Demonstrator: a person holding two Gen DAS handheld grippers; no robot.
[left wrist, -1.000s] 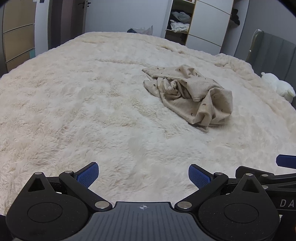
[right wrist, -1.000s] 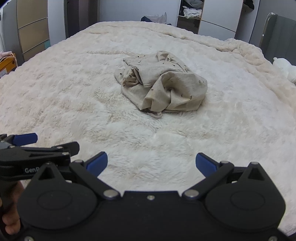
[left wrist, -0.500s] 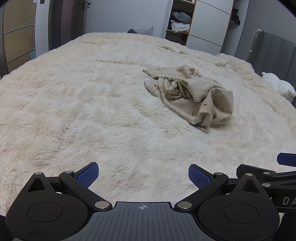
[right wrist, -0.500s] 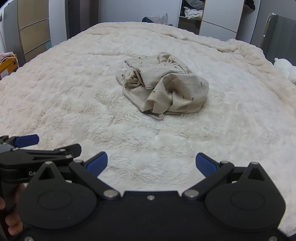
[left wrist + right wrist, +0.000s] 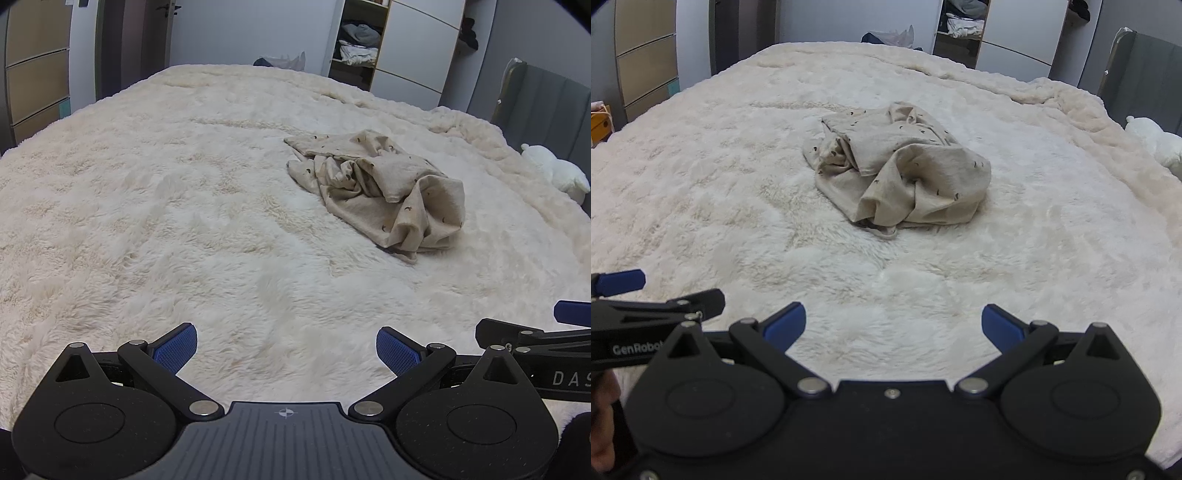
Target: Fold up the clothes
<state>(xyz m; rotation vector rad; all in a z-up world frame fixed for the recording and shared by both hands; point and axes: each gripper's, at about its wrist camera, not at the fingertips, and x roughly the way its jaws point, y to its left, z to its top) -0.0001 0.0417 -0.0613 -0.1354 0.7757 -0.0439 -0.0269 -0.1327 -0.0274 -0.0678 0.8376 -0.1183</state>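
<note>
Both grippers' fingers (image 5: 173, 349) (image 5: 1001, 328) spread wide, empty; crumpled garment (image 5: 901, 173) hides its shape.

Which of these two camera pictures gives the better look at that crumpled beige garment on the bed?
The right wrist view: the garment sits near the middle of the picture, straight ahead of the open right claw, folds plain. In the left wrist view the garment lies off to the right, seen at a slant, though still whole.

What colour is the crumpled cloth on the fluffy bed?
Beige crumpled cloth with tiny dark specks, shown best in the right wrist view.
</note>
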